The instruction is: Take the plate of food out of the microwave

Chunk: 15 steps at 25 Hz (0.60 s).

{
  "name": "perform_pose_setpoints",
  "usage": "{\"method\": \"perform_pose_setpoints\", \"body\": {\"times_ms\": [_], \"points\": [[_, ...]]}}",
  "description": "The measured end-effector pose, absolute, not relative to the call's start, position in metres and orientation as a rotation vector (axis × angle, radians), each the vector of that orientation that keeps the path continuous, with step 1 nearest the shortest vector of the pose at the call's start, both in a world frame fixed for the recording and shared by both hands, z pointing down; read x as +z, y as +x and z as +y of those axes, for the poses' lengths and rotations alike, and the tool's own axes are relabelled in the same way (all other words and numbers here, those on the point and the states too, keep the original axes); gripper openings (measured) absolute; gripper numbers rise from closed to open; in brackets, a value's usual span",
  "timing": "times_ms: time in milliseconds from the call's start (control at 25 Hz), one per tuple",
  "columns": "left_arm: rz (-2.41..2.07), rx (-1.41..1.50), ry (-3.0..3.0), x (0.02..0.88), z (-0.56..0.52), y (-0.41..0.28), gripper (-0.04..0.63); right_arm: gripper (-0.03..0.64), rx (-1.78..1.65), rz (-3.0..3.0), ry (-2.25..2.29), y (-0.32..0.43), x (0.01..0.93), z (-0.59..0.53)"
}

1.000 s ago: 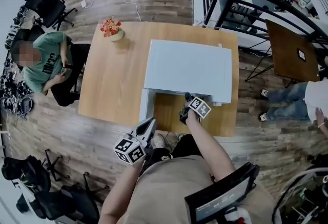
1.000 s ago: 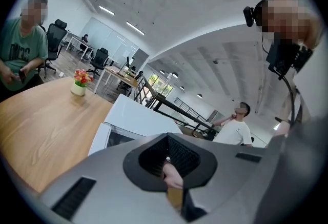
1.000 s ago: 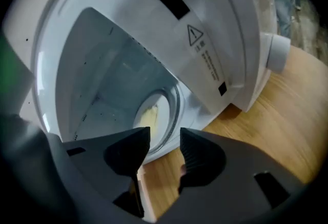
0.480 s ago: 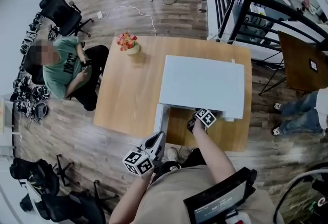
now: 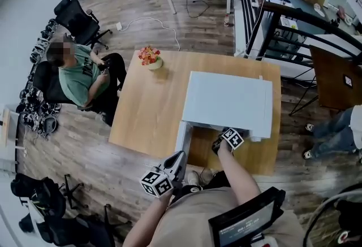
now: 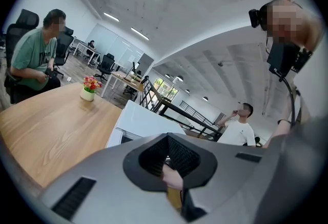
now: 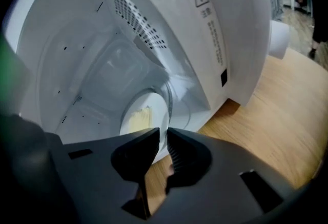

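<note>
The microwave (image 5: 229,102) sits on the wooden surface (image 5: 144,107) with its door (image 5: 182,137) swung open at the left of the cavity. The plate (image 7: 137,111) is inside the cavity on the turntable, with pale yellow food (image 7: 138,118) on it.

The right tool (image 5: 218,145) is at the mouth of the cavity, just under the front edge of the microwave's top. In the right gripper view its jaws are drawn almost together, with only a thin slit between them, and they pinch the near rim of the plate. The plate has not left the cavity.

The left tool (image 5: 178,159) hangs off the near edge of the surface, well apart from the plate, close to the person's body and below the open door. Its jaws are pressed together with no object between them.

A small pot of flowers (image 5: 150,57) stands near the far left corner of the surface. A seated person (image 5: 76,79) in a green shirt is beside the surface's left edge. The left gripper view also shows a standing person (image 6: 243,129) in a white shirt beyond the microwave.
</note>
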<state>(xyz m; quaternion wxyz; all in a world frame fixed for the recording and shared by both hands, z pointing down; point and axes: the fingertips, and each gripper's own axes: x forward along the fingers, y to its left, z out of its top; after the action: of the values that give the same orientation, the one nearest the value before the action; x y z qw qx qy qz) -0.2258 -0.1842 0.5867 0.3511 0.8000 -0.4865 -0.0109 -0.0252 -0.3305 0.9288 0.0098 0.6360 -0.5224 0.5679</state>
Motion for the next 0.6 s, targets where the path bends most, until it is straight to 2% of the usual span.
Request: {"method": "perform_pose_setpoints", "body": {"times_ms": [240, 600], "points": [[-1.245, -0.038, 2.088, 0.583, -0.182, -0.226, 0.003, 0.028, 2.051, -1.691, 1.966, -0.027, 0.923, -0.315], [-1.193, -0.037, 2.108, 0.585, -0.177, -0.216, 0.003, 0.018, 2.241, -1.879, 1.847, -0.032, 0.889, -0.296]]}}
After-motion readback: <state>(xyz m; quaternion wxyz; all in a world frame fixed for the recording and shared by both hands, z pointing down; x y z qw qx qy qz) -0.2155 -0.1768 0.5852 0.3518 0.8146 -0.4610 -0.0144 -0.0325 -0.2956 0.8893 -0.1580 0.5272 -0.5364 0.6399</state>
